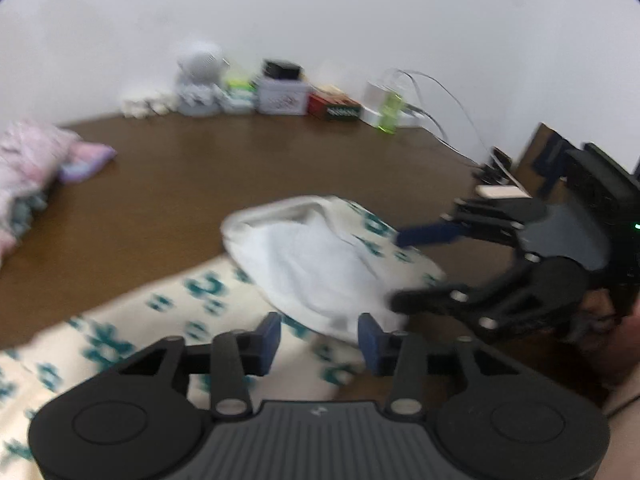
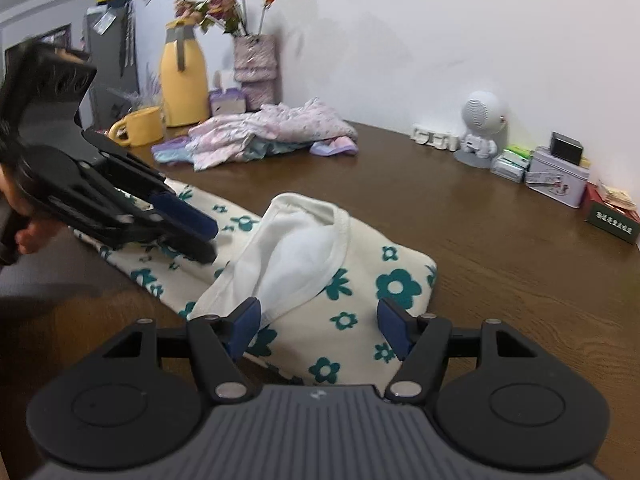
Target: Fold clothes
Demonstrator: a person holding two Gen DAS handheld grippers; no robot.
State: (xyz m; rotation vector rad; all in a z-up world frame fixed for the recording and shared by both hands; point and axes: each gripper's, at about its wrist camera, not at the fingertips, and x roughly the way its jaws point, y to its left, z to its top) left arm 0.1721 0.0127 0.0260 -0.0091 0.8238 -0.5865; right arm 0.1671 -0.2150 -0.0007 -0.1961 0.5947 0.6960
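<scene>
Right tool [image 2: 316,328] agape over shirt [image 2: 360,280] edge.

left gripper [image 1: 319,343]: blk linkage, blue pads, silver pivot screws
right gripper [image 2: 320,329]: same; ribbed grey body, round blk side discs

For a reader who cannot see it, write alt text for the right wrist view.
An open right gripper hovers over a cream garment with teal flowers on a brown table. The left gripper reaches in from the left; pink clothes lie behind.
</scene>
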